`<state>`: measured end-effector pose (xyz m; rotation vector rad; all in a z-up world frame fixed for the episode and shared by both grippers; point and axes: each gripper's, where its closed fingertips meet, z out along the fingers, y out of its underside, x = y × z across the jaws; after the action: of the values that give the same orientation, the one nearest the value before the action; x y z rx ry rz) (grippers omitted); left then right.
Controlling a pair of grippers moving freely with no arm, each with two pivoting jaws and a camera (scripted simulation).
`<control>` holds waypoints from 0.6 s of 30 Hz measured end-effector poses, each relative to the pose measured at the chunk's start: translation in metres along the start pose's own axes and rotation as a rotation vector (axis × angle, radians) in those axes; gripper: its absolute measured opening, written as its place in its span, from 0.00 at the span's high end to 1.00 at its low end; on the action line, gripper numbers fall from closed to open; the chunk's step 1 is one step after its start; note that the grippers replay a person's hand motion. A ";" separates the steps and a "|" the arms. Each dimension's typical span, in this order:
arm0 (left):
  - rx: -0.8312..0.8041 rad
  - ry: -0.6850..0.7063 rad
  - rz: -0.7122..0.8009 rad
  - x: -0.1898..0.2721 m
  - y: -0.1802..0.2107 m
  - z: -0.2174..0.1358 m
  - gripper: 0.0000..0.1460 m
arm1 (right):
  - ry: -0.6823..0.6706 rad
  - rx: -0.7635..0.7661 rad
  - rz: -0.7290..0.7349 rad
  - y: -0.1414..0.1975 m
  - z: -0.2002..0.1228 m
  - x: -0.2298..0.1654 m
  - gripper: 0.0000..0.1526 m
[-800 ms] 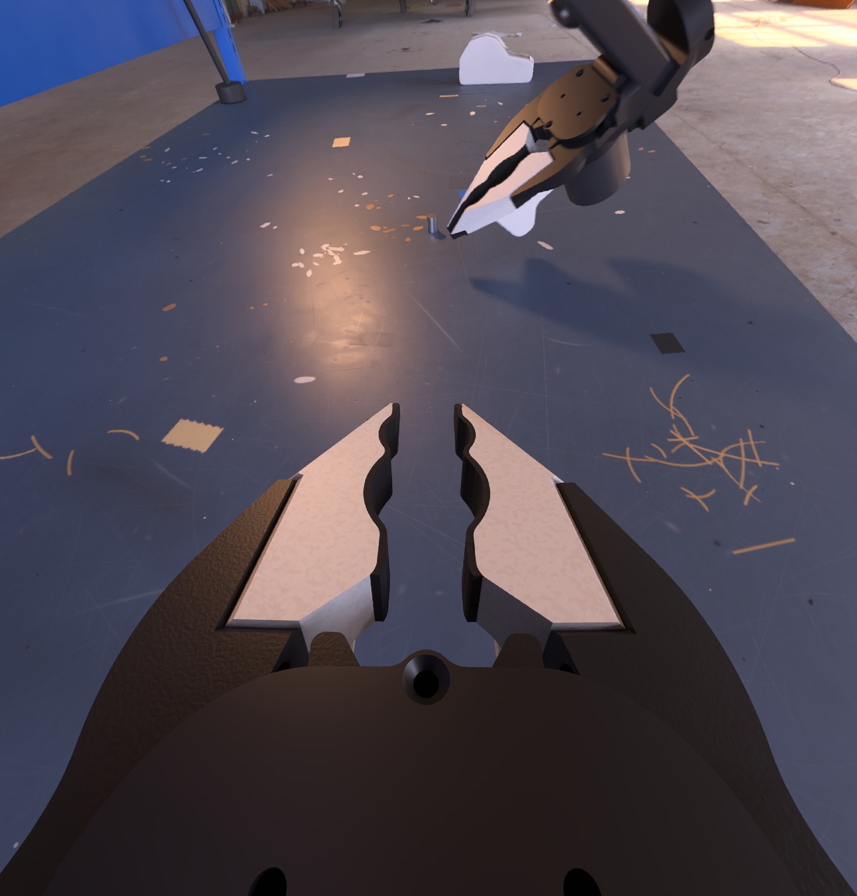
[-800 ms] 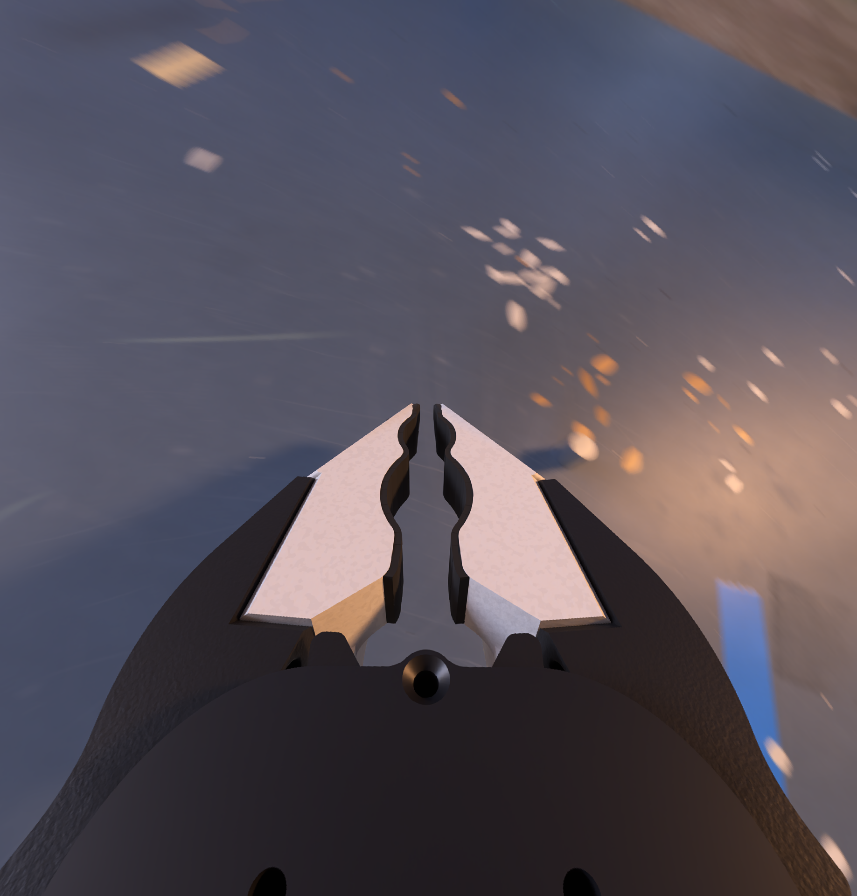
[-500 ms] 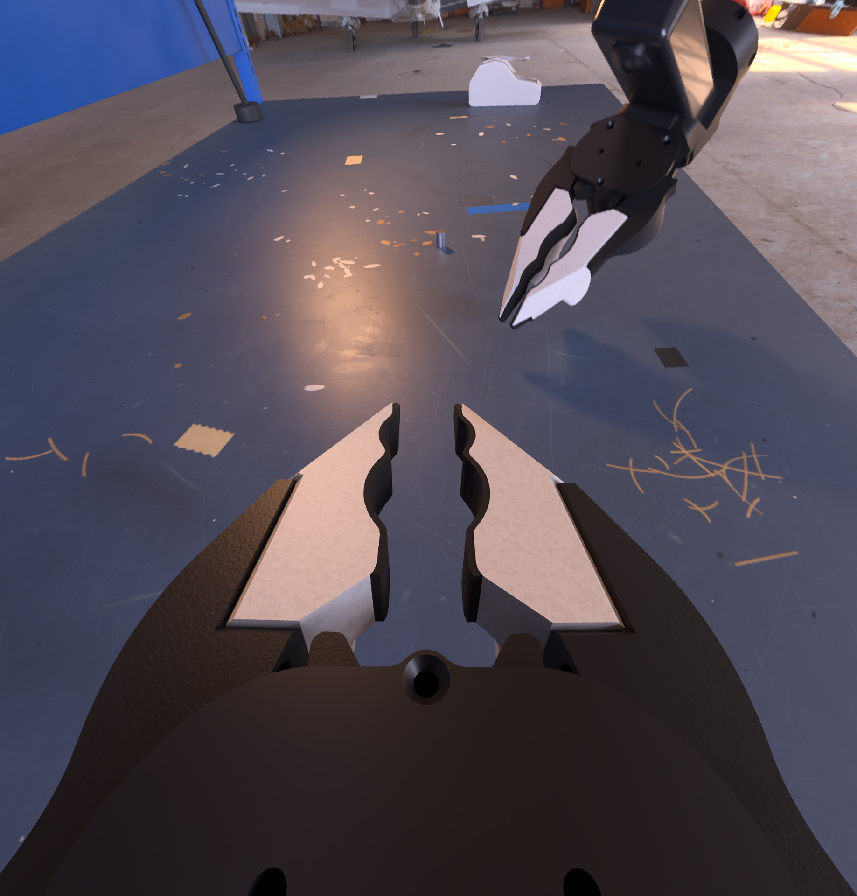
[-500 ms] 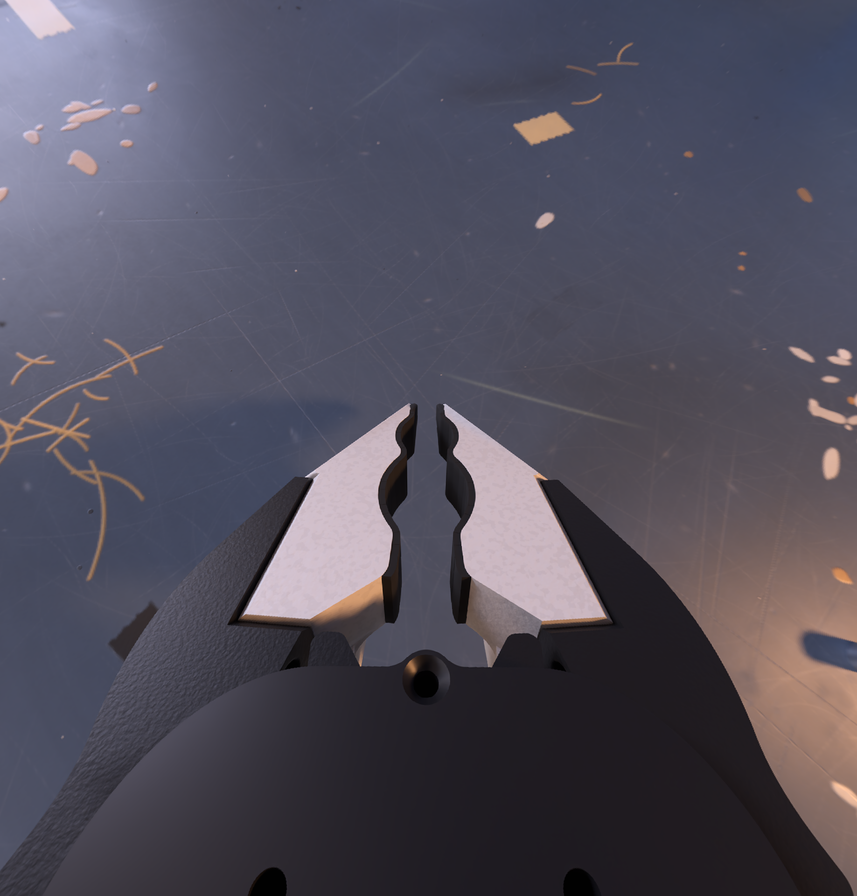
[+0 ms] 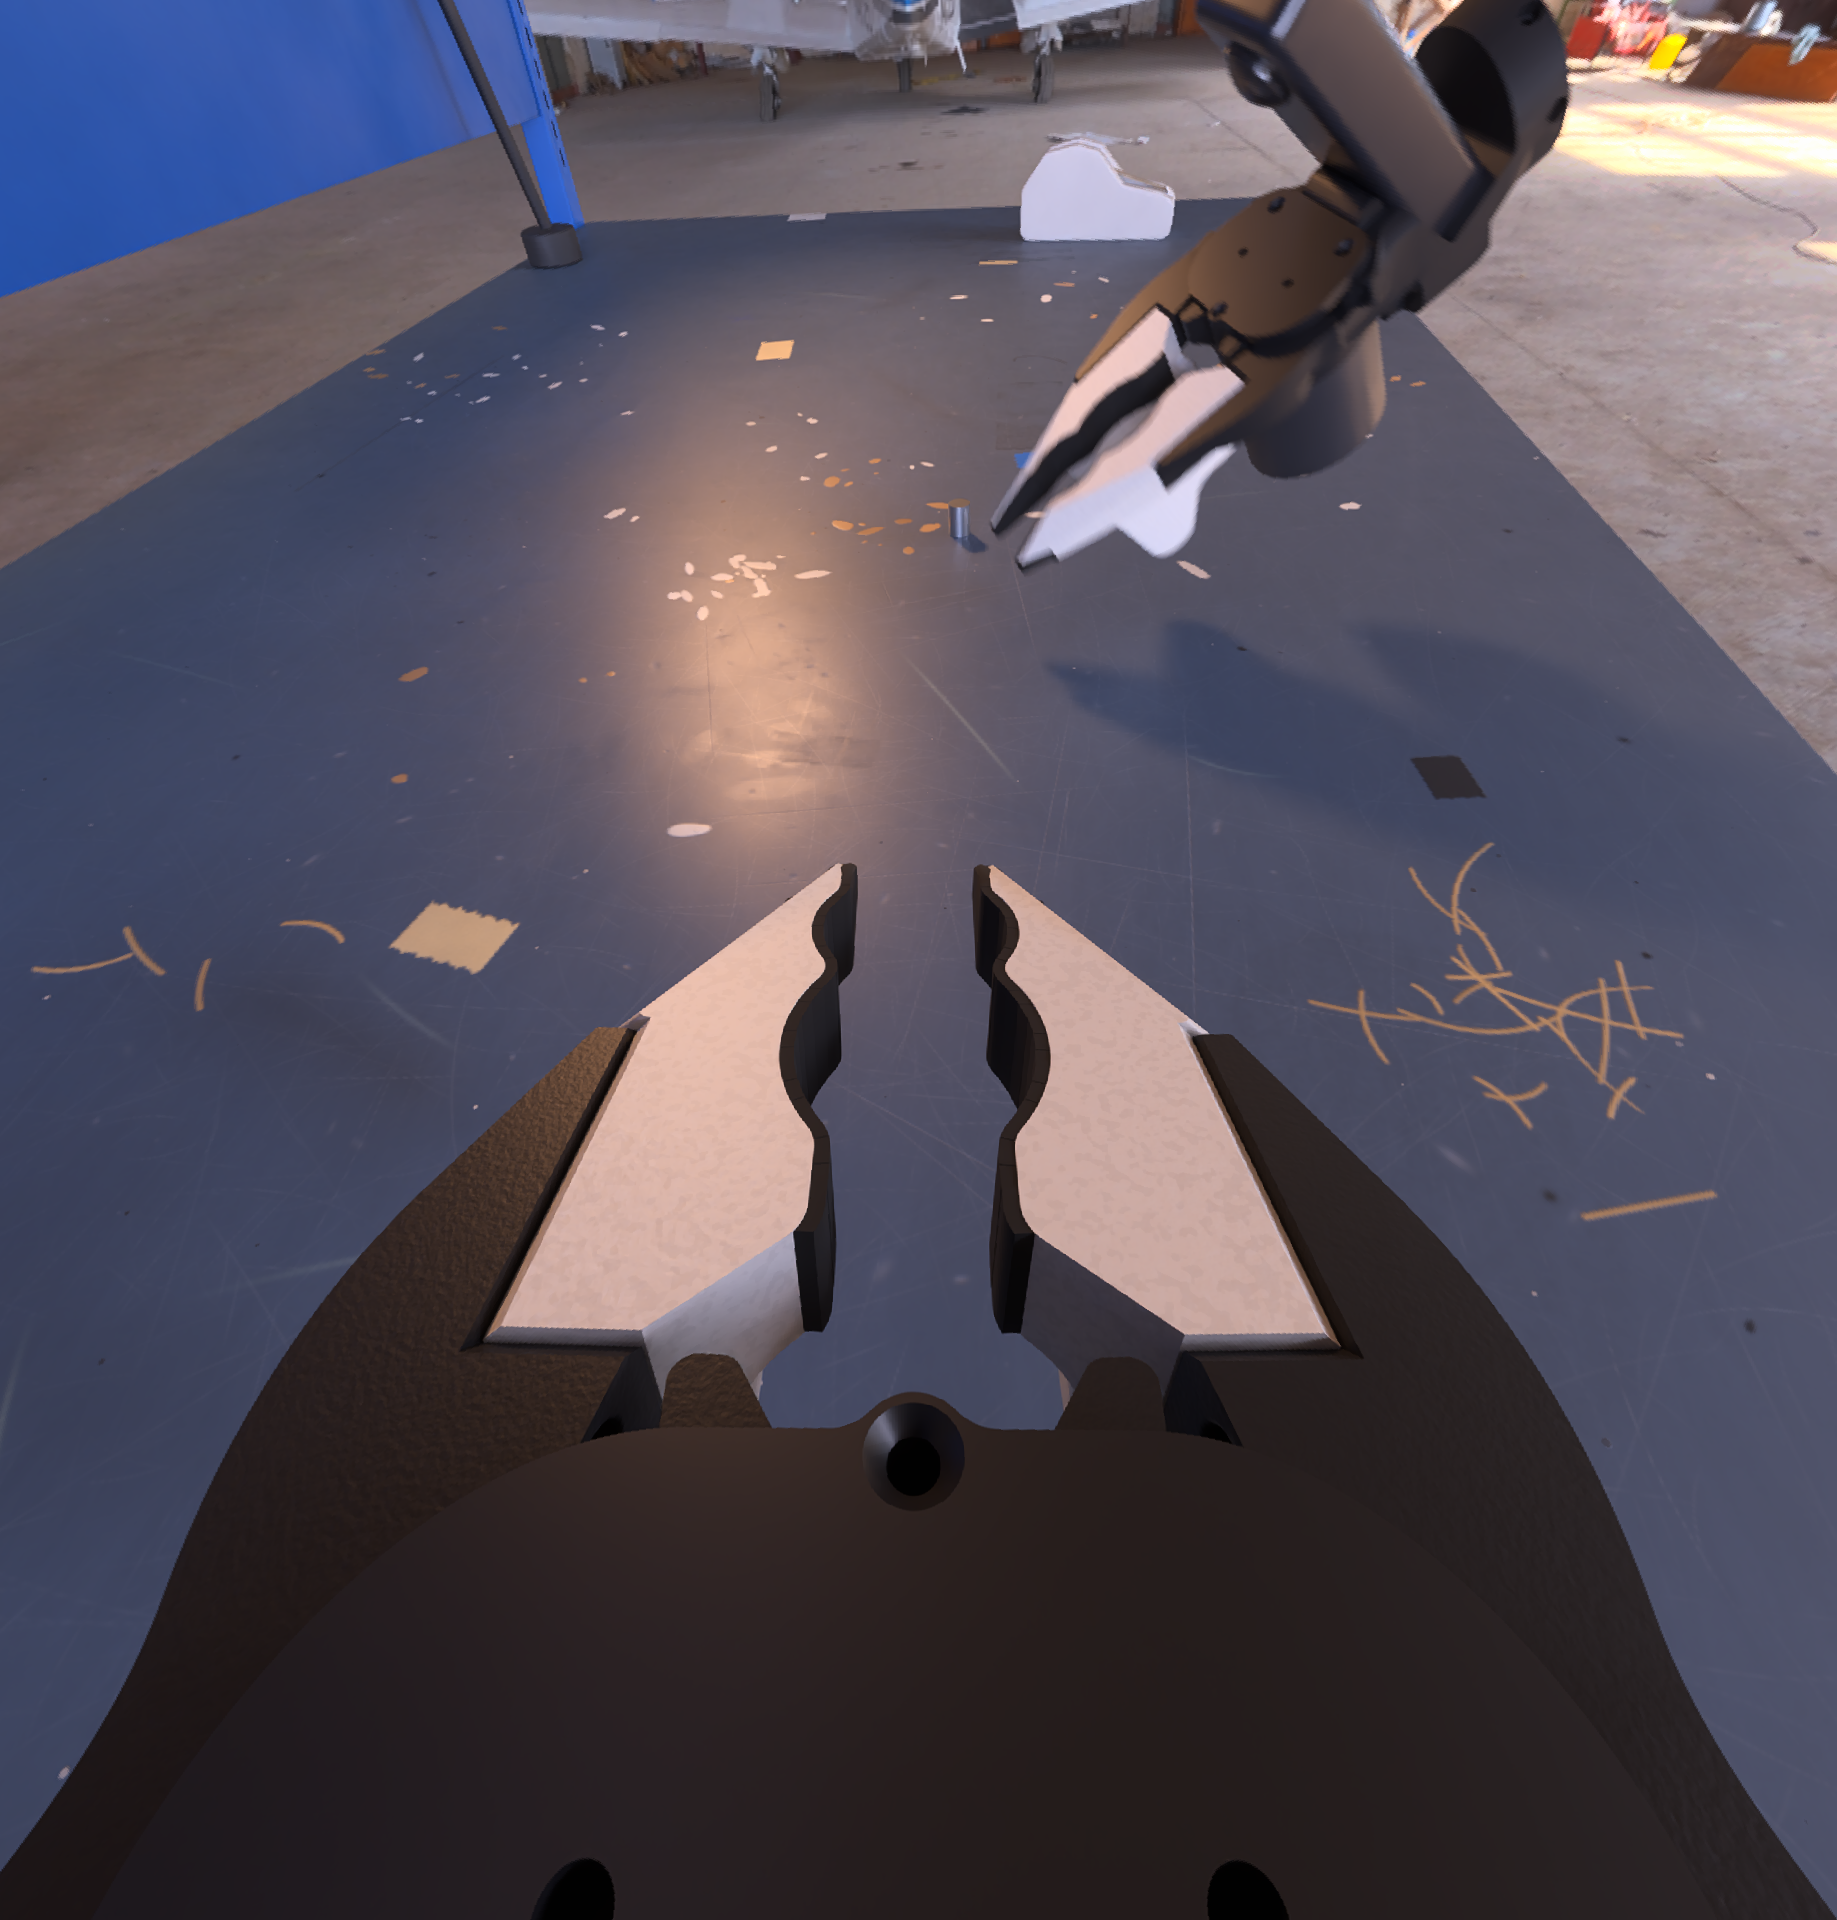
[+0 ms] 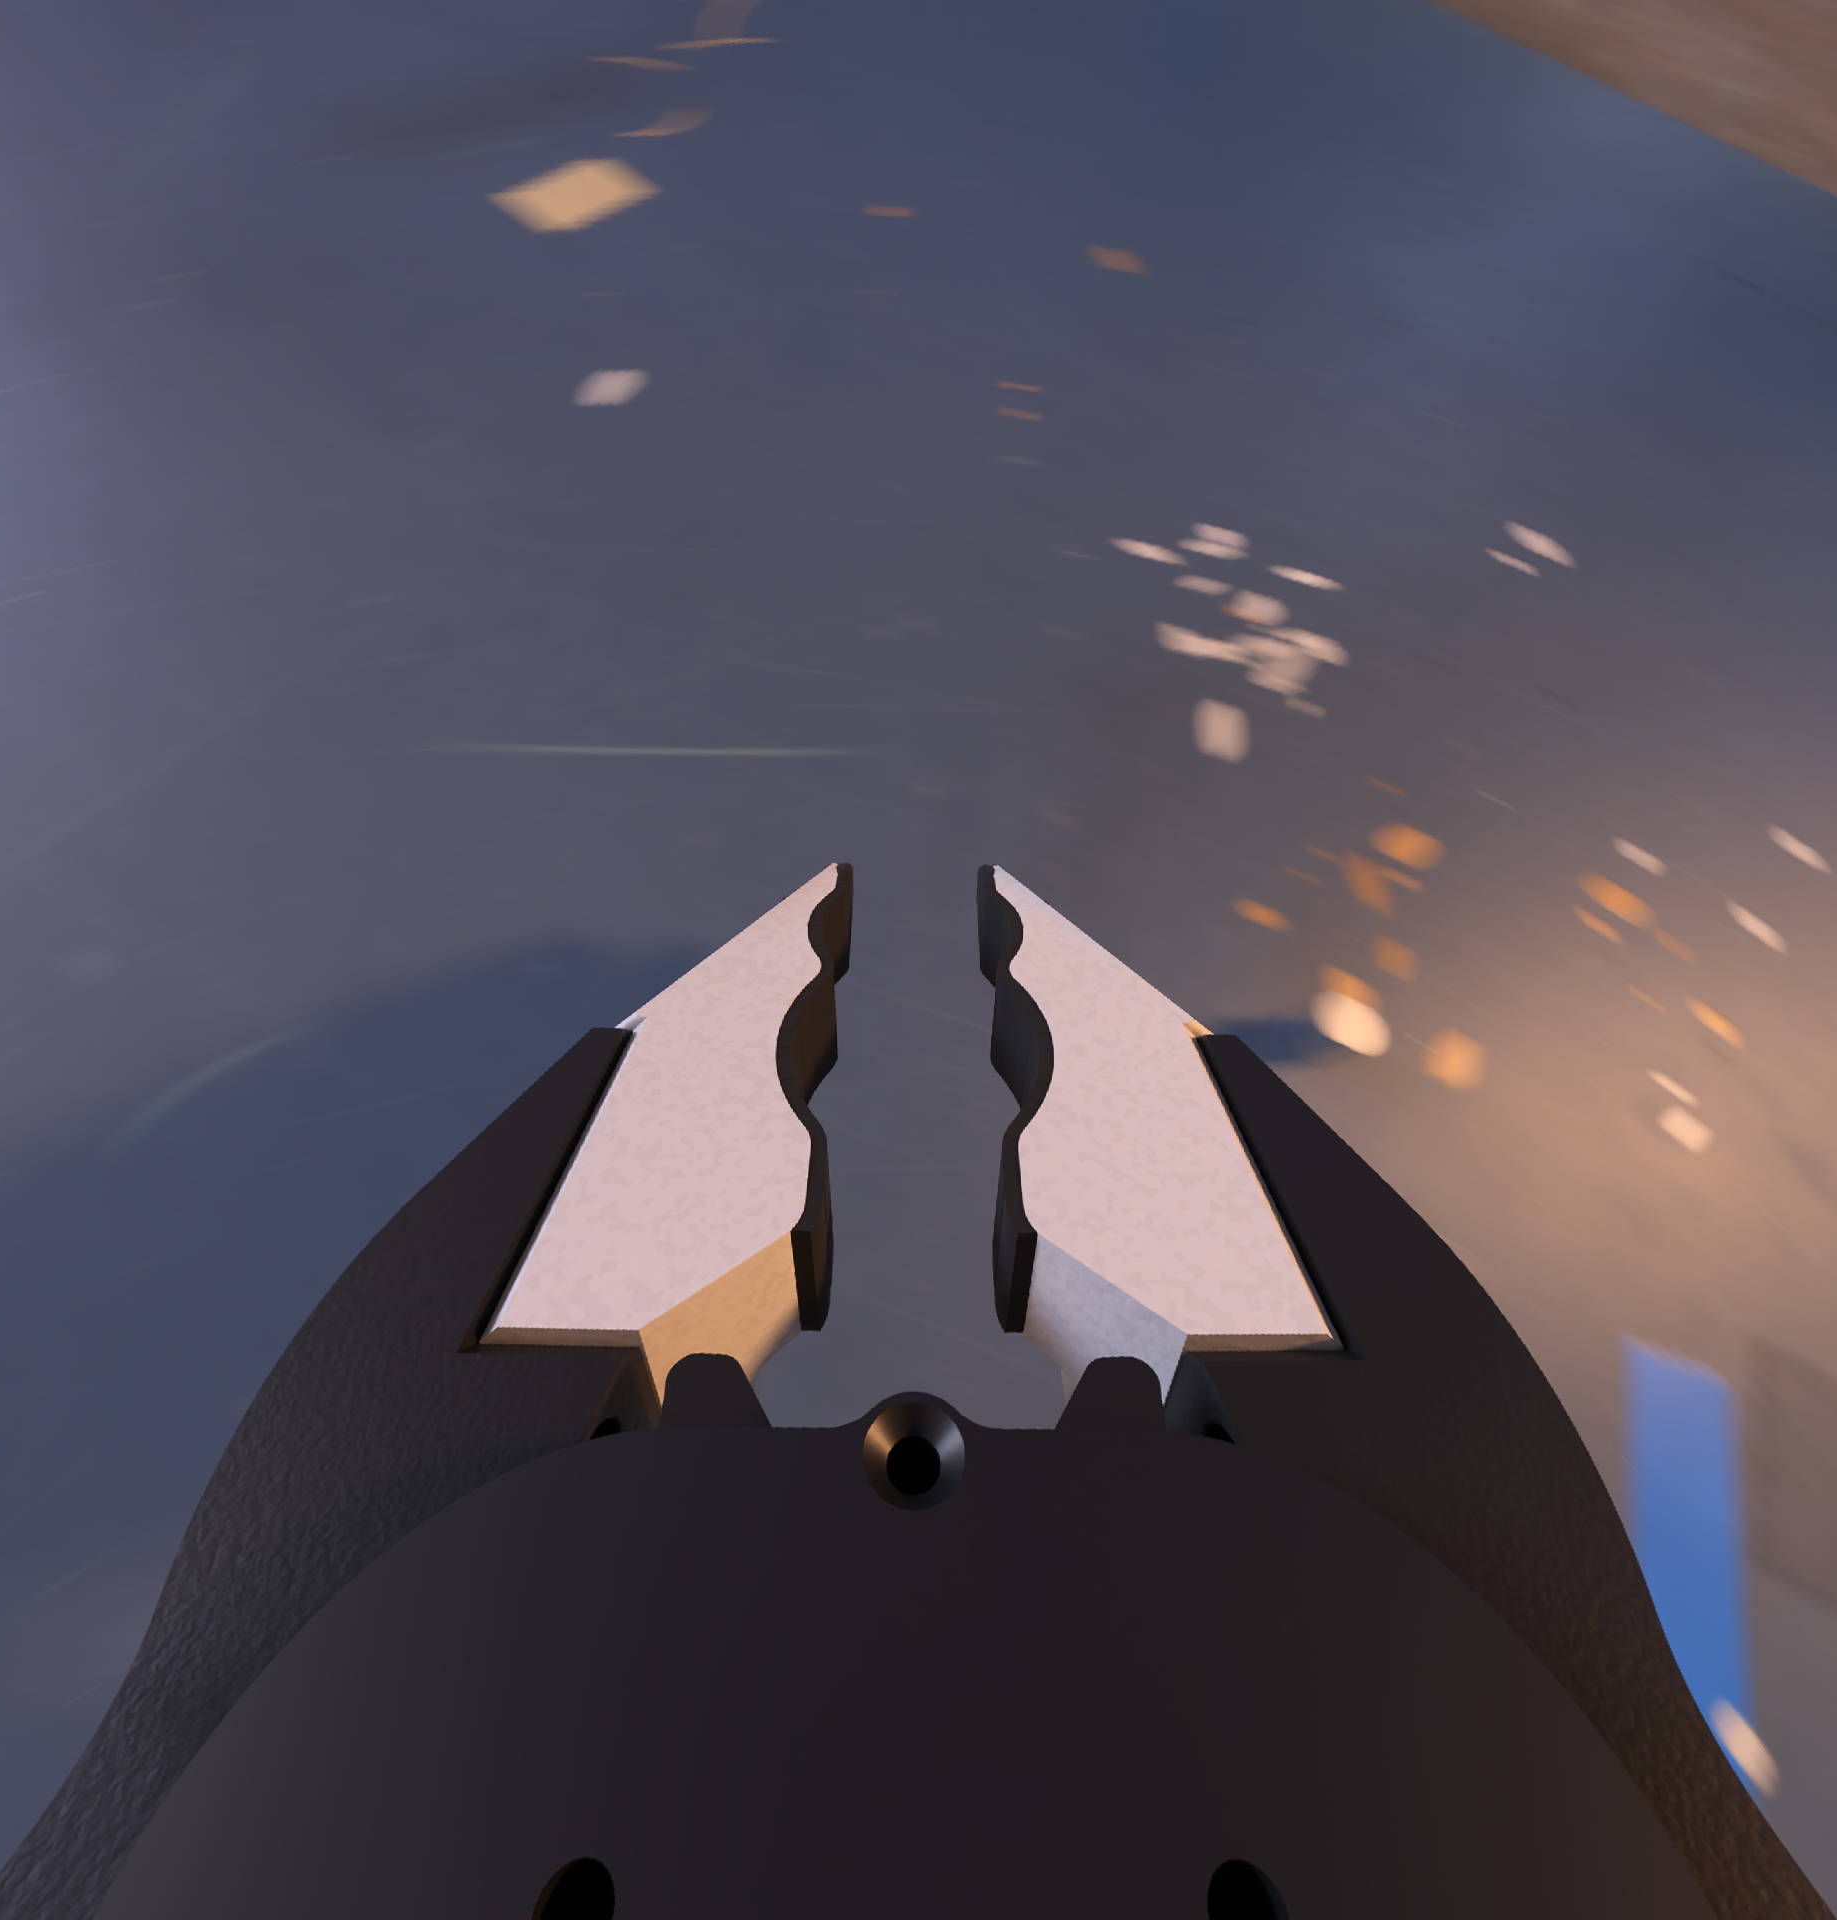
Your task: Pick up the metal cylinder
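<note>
Main risk: the metal cylinder (image 5: pixel 959 518) is small and stands upright toward the far-right part of the dark mat (image 5: pixel 270 644), so a fast, off-line approach would likely tip it or knock it away, and the right wrist view is motion-blurred and doesn't show it at all. Left gripper (image 5: pixel 914 878) hovers low near the mat's near edge, pointing up the mat, fingers apart and empty. Right gripper (image 5: pixel 1018 535) is pitched down from the far-right side, tips just beside the cylinder, fingers parted, nothing held.
</note>
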<state>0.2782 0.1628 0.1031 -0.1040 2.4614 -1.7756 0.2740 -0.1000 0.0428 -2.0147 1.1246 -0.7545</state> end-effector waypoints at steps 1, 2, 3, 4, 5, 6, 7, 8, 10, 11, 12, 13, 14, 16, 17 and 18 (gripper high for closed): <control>0.000 -0.001 0.002 0.000 0.000 0.000 0.85 | 0.078 -0.002 0.058 0.005 -0.003 0.028 0.84; 0.000 -0.003 0.004 0.000 -0.001 0.000 0.85 | 0.150 -0.021 0.110 0.012 -0.004 0.054 0.84; 0.001 -0.005 0.005 0.000 -0.001 -0.001 0.85 | 0.192 -0.047 0.159 0.021 -0.003 0.073 0.83; 0.001 -0.006 0.006 -0.001 -0.001 -0.001 0.85 | 0.207 -0.073 0.209 0.030 -0.001 0.087 0.81; 0.000 -0.006 0.006 -0.001 -0.001 -0.001 0.85 | 0.189 -0.087 0.250 0.036 0.001 0.093 0.80; -0.002 -0.008 0.007 -0.001 0.000 -0.001 0.85 | 0.164 -0.090 0.284 0.039 0.004 0.096 0.80; -0.002 -0.010 0.007 -0.002 0.000 -0.001 0.85 | 0.148 -0.086 0.303 0.041 0.007 0.098 0.80; -0.001 -0.012 0.006 -0.002 0.000 -0.001 0.85 | 0.145 -0.086 0.305 0.043 0.009 0.098 0.81; 0.001 -0.009 -0.002 -0.003 0.000 -0.001 0.85 | 0.162 -0.109 0.280 0.046 0.012 0.099 0.82; 0.001 -0.006 -0.006 -0.003 0.000 -0.001 0.85 | 0.172 -0.115 0.264 0.047 0.013 0.099 0.83; 0.002 -0.004 -0.009 -0.003 0.001 -0.001 0.85 | 0.178 -0.122 0.252 0.048 0.015 0.099 0.83; 0.002 -0.001 -0.012 -0.003 0.001 -0.001 0.85 | 0.180 -0.133 0.244 0.049 0.016 0.099 0.84; 0.003 0.000 -0.014 -0.003 0.001 -0.001 0.85 | 0.185 -0.138 0.237 0.049 0.016 0.100 0.86; 0.004 0.000 -0.013 -0.002 0.001 -0.001 0.85 | 0.187 -0.143 0.227 0.049 0.017 0.100 0.87; 0.003 -0.001 -0.011 -0.002 0.000 -0.001 0.85 | 0.186 -0.144 0.224 0.049 0.017 0.100 0.89; 0.003 -0.004 -0.007 -0.003 0.000 -0.001 0.85 | 0.186 -0.143 0.217 0.049 0.018 0.100 0.91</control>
<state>0.2807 0.1640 0.1032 -0.1160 2.4586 -1.7793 0.3097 -0.2007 0.0086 -1.9260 1.5165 -0.7794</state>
